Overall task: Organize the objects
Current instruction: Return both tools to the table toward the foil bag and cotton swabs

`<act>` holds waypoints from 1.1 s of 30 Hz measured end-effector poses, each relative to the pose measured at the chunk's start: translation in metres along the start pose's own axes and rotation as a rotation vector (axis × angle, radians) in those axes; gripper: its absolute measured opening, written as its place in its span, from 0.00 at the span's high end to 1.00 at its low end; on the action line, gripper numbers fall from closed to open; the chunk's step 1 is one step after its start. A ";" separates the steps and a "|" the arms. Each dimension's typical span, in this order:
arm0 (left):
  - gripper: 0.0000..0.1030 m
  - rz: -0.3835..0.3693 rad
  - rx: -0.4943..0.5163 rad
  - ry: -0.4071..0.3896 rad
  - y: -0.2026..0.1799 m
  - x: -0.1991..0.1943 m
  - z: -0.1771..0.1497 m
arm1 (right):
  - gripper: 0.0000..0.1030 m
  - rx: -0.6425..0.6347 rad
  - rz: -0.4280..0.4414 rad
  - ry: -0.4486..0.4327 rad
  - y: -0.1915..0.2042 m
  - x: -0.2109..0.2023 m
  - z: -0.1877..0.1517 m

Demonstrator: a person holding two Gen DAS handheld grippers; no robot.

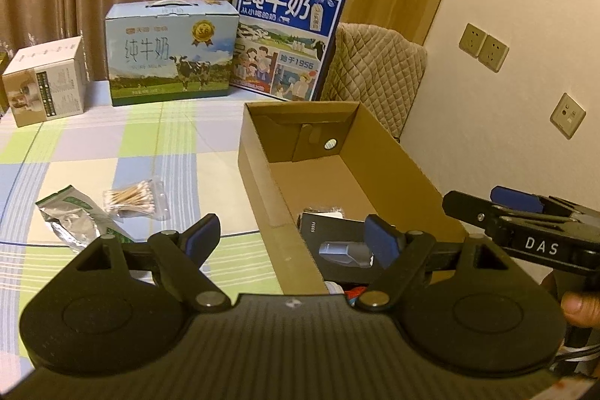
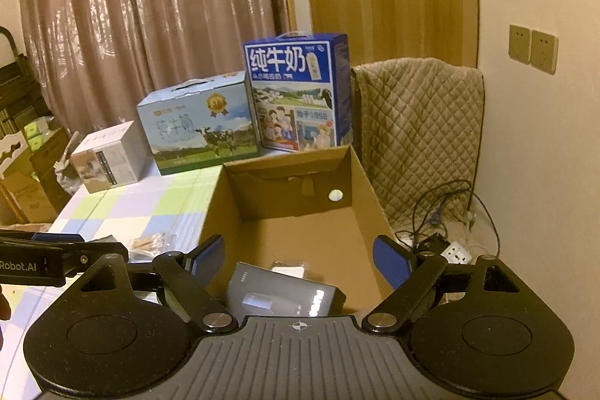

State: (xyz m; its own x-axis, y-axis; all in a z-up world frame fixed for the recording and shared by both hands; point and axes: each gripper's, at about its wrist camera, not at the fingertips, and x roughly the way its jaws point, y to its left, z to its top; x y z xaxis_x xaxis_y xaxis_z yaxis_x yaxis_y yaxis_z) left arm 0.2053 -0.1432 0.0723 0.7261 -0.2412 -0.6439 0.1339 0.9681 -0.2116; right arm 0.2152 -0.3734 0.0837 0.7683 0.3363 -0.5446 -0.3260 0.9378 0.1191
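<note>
Cardboard box [image 2: 369, 212] holds a dark package [image 2: 281, 293]; both the left gripper [image 1: 296, 237] and right gripper [image 2: 300, 259] gape wide, empty.

Left tool [image 1: 294, 237] spread wide, holding nothing; right tool [image 2: 300, 259] likewise spread and empty, just beside it

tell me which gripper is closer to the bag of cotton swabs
Left. The left gripper hangs open just right of the cotton swabs, over the box's edge; the right gripper is open over the cardboard box, farther off.

Dim warm light, soft fisheye edges
</note>
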 end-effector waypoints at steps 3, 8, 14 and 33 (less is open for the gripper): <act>0.21 0.010 -0.007 -0.011 0.005 -0.009 0.000 | 0.19 -0.013 0.009 -0.008 0.010 -0.005 0.003; 0.19 0.032 -0.025 -0.033 0.020 -0.026 -0.001 | 0.19 -0.040 0.028 -0.015 0.030 -0.010 0.006; 0.18 0.066 -0.051 -0.051 0.043 -0.045 -0.005 | 0.19 -0.075 0.058 -0.015 0.057 -0.014 0.005; 0.10 0.258 -0.160 -0.049 0.150 -0.086 -0.042 | 0.19 -0.175 0.182 0.036 0.144 0.012 -0.018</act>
State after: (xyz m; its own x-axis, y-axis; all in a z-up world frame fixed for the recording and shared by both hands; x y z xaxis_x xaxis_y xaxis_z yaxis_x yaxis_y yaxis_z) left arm 0.1343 0.0198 0.0650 0.7545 0.0184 -0.6561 -0.1639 0.9732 -0.1612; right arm 0.1672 -0.2363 0.0792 0.6692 0.4916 -0.5572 -0.5499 0.8320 0.0735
